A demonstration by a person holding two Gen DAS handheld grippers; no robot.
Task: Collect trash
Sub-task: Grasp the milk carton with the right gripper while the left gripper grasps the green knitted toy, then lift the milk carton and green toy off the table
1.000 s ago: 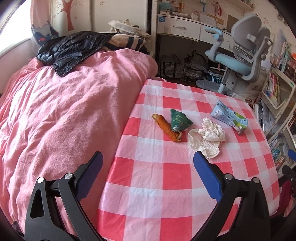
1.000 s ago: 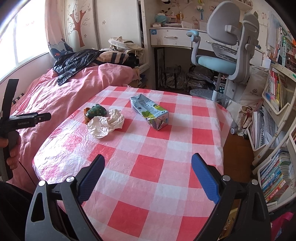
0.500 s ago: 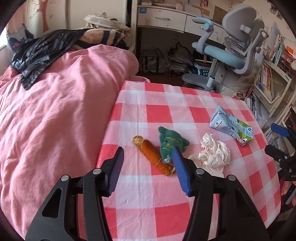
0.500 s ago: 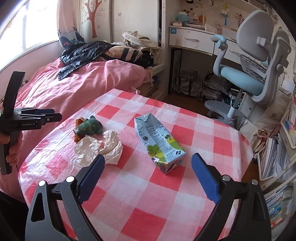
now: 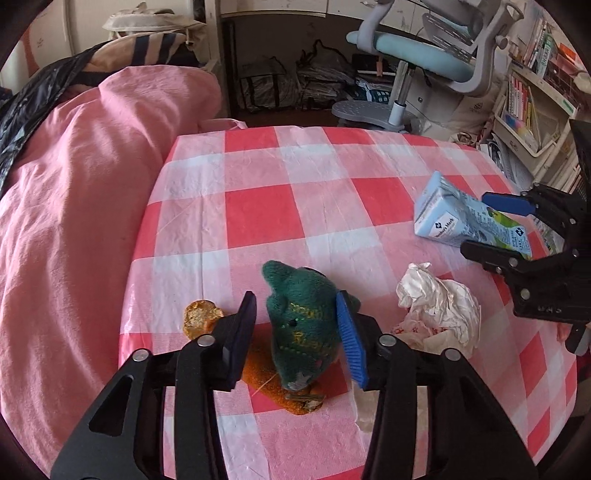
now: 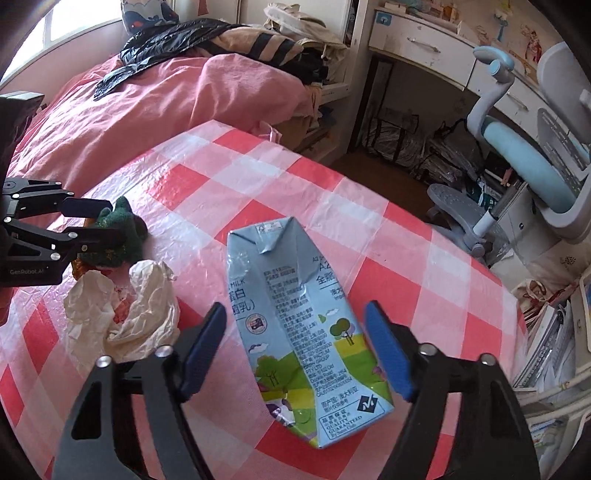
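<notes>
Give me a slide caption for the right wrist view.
Right gripper closing around a flattened milk carton on the checked tablecloth.

Home bedroom, likely child's. Bed with pink duvet [image 5: 74,206] beside checked-cloth surface [image 5: 332,173]; white desk with drawer [image 6: 421,40]; blue-grey swivel chair [image 6: 532,155]; crowded bookshelves [image 5: 528,99]; cartoon wall stickers [image 6: 532,37]; window [image 6: 77,18] above bed.

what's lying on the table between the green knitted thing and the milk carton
A crumpled white paper wad lies between the green knitted piece and the milk carton, nearer the knitted piece; the right wrist view shows it best.
</notes>
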